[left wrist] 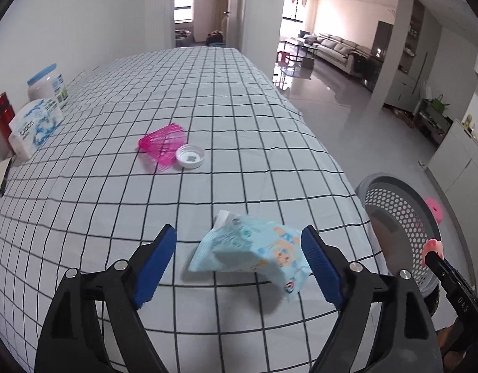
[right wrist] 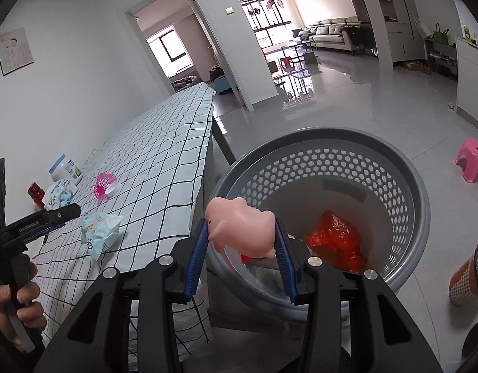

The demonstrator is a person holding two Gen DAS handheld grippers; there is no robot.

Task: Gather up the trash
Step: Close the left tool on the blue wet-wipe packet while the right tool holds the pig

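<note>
Basket (right wrist: 419, 192) mouth unobstructed; wet-wipe pack (left wrist: 254, 248) between left tool (left wrist: 239, 267) pads.

**Black Grippers, Blue Ribbed Pads**

The left gripper (left wrist: 239, 264) and right gripper (right wrist: 242, 248) were matte black plastic, with silver screws at the joints. Each finger bore a ribbed blue pad (left wrist: 155, 264). White lettering marked one black handle. The person wore a dark sleeve (right wrist: 2, 342).

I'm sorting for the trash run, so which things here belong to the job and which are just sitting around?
Job: pink toy held by right gripper, blue packet, pink cup, white lid, basket.
Just there: tissue pack, white jar, red bottle, stool.
</note>
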